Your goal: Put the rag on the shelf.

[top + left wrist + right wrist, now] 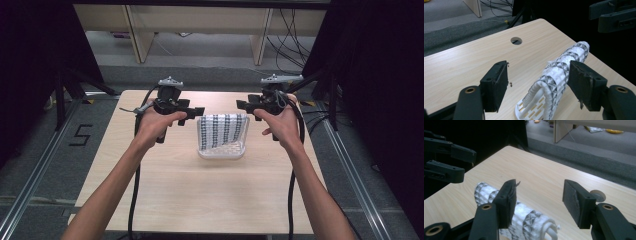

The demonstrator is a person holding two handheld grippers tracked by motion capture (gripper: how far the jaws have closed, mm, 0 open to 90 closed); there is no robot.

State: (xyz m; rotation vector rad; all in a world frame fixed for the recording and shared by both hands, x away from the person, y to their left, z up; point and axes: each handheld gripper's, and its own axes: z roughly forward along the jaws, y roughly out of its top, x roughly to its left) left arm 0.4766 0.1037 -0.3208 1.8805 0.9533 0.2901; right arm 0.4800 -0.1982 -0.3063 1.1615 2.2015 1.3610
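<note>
We hold both claws wide, left claw (196,111) and right claw (243,106), flanking the cloth (222,129) draped over the basket (221,152) mid-tabletop. It looks soft, light; pinch its far corners.

Even overhead light falls on the table (200,200), surroundings drop to black, and close-ups look slightly soft.

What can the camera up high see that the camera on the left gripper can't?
High view: the person's hands, one on each gripper, the left gripper and right gripper held above the table, and the patterned cloth draped over the white basket.

Left gripper view: a round hole in the tabletop and the basket's slotted floor.

Both: wooden table, cloth, basket, and grippers with jaws open.
</note>
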